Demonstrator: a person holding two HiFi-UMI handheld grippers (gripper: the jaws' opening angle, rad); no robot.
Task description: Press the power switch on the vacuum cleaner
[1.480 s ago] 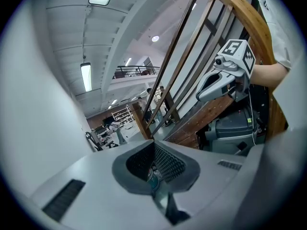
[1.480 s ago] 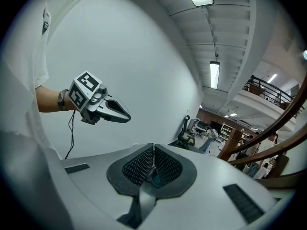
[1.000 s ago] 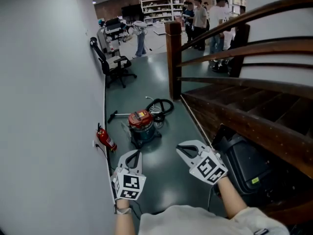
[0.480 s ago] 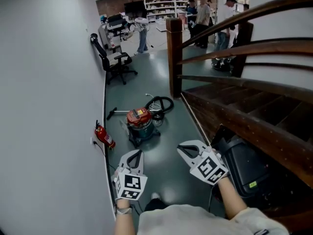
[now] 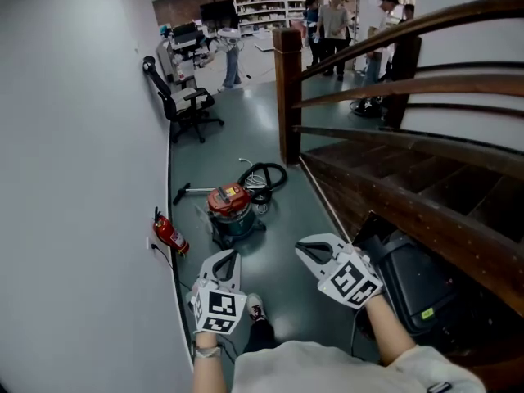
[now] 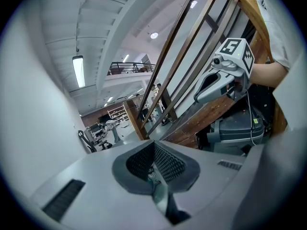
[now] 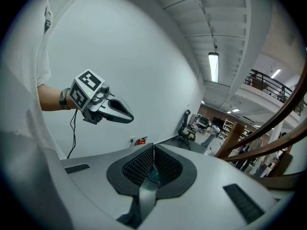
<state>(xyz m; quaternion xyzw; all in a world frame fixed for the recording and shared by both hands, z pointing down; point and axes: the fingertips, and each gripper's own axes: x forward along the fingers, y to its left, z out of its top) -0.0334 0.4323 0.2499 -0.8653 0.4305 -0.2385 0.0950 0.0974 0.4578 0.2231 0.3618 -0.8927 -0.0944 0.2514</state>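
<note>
A red fire extinguisher (image 5: 168, 234) sits at the foot of the white wall (image 5: 74, 178), with a black office chair (image 5: 184, 103) farther along. A wooden newel post (image 5: 287, 97) ends the stair railing (image 5: 409, 84), a dark bin (image 5: 417, 277) lies below it, and people (image 5: 332, 23) stand beyond

Glossy floor (image 5: 246, 129); dark wood railing (image 5: 426, 82); matt wall (image 5: 74, 178).

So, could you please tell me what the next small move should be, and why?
Probably step closer and lower one gripper: the red-lidded, teal-bodied canister vacuum cleaner sits well ahead, while the left gripper and right gripper, both shut and empty, hang far short of it.
</note>
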